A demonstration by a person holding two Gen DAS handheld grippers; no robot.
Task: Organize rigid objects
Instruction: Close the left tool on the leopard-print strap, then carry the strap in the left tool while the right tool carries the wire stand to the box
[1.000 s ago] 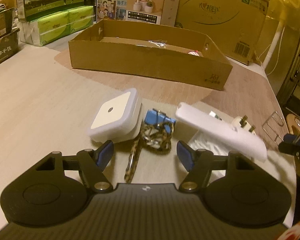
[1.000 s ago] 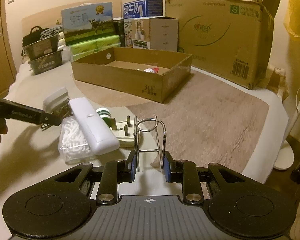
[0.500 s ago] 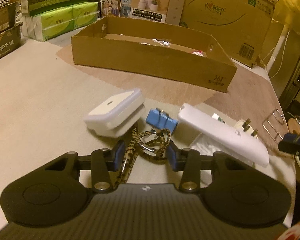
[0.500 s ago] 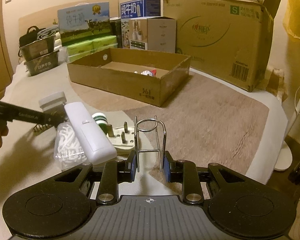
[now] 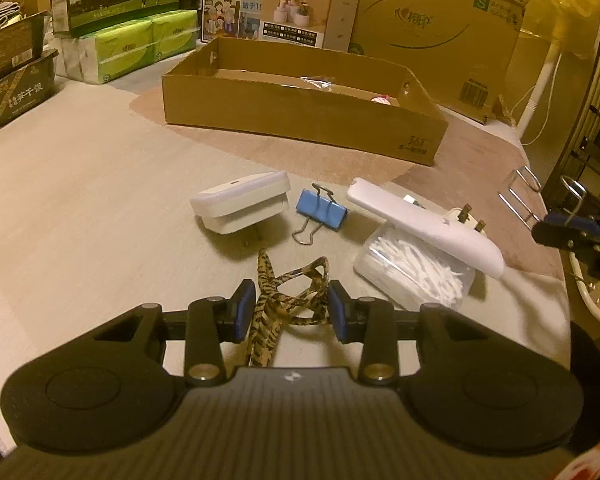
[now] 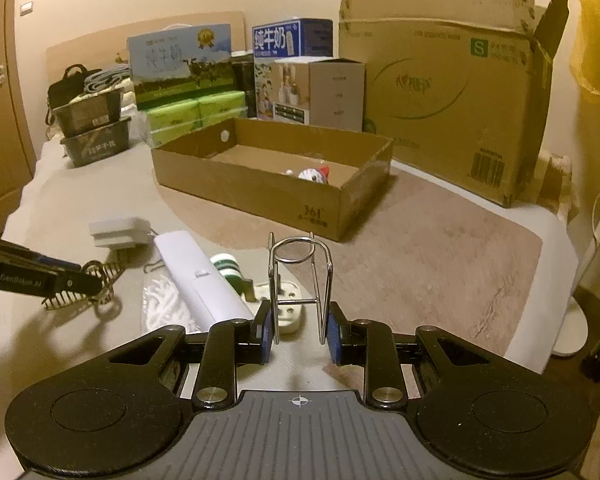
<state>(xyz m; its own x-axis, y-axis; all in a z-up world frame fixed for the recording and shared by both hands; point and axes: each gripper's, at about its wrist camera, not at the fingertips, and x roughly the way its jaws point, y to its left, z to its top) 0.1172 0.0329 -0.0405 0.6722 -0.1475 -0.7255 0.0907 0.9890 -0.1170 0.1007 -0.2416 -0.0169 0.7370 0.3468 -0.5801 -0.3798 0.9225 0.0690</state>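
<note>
Behind the left gripper's (image 5: 291, 310) fingers (image 5: 244, 310), half-hidden tortoiseshell hair claw (image 5: 288, 292).

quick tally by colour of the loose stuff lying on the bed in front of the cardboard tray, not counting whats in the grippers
white: 4 (square unit, long case, plug, swab box)
blue: 1 (binder clip)
green and white: 1 (striped roll)
total: 6

Cluttered home room: milk cartons (image 6: 180, 64), tissue packs (image 6: 196, 114), cardboard boxes (image 6: 452, 108)
</note>
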